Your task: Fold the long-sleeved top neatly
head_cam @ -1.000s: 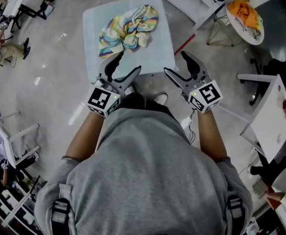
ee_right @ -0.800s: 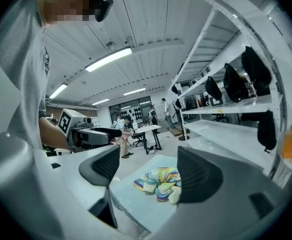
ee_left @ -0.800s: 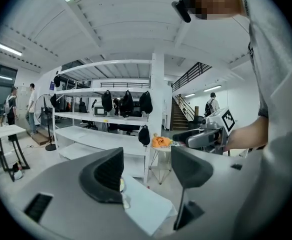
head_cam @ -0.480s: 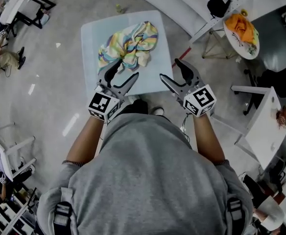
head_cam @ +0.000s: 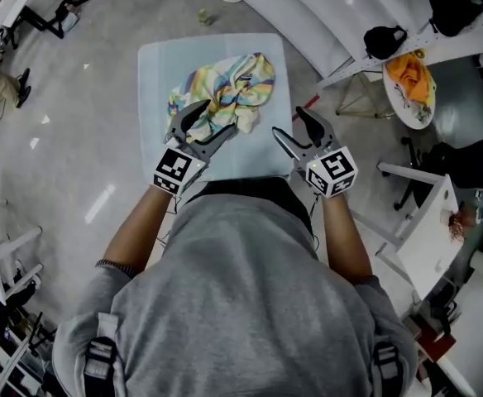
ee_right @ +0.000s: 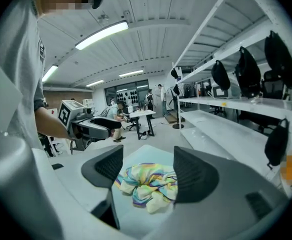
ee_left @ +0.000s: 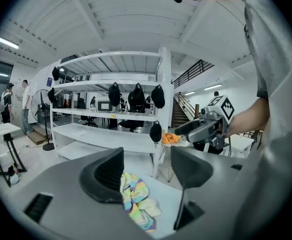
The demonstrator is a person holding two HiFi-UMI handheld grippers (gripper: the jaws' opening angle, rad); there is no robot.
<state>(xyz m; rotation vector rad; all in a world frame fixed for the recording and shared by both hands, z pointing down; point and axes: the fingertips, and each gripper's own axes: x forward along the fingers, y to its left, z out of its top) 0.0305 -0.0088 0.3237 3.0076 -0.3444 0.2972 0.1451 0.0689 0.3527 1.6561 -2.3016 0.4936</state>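
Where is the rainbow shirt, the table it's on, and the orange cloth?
rainbow shirt [head_cam: 225,93], head view, the middle of the crumpled bundle.
table [head_cam: 160,64], head view, a bare part of its top near the far left corner.
orange cloth [head_cam: 407,77], head view, its middle.

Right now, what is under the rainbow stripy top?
The crumpled top lies on a pale blue table. Whatever sits beneath its bunched folds is covered, so I cannot tell.

- The black two-jaw left gripper [head_cam: 212,118] has moved forward; its tips now sit over the near edge of the crumpled, pastel rainbow-striped fabric top [head_cam: 223,93].
- The matching right gripper [head_cam: 289,122] has advanced over the near edge of the pale blue square table [head_cam: 155,64]. Its jaws have just been closing slightly, with nothing between them.
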